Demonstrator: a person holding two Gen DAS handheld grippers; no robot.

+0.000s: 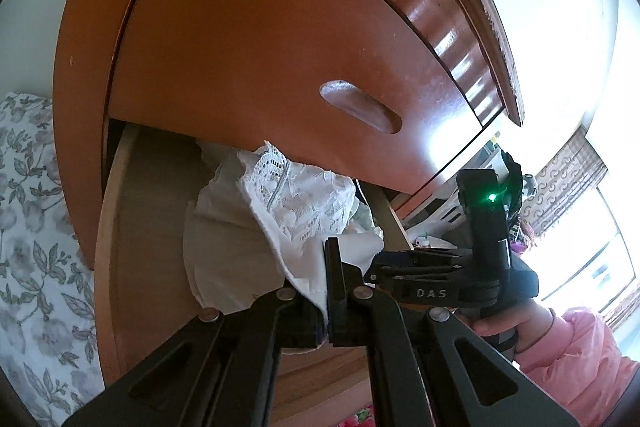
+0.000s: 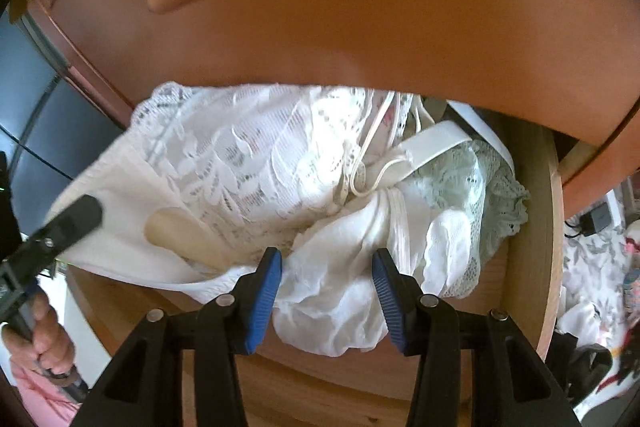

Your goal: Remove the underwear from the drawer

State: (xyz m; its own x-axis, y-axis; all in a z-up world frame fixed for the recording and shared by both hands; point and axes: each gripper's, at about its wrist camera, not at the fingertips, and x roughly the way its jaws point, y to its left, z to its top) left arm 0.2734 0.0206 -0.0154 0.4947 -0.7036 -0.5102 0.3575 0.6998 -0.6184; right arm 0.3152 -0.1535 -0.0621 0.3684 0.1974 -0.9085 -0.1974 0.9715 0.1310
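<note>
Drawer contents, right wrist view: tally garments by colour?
White garments: 1 lace piece, plus at least 1 plain white piece; tangled, exact count unclear
Pale green lace garment: 1
Total: at least 3

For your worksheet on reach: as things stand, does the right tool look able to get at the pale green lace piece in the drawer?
Probably yes. The right tool is open over the drawer, and the green lace piece lies uncovered just beside it. Only a white strap crosses its upper edge.
</note>
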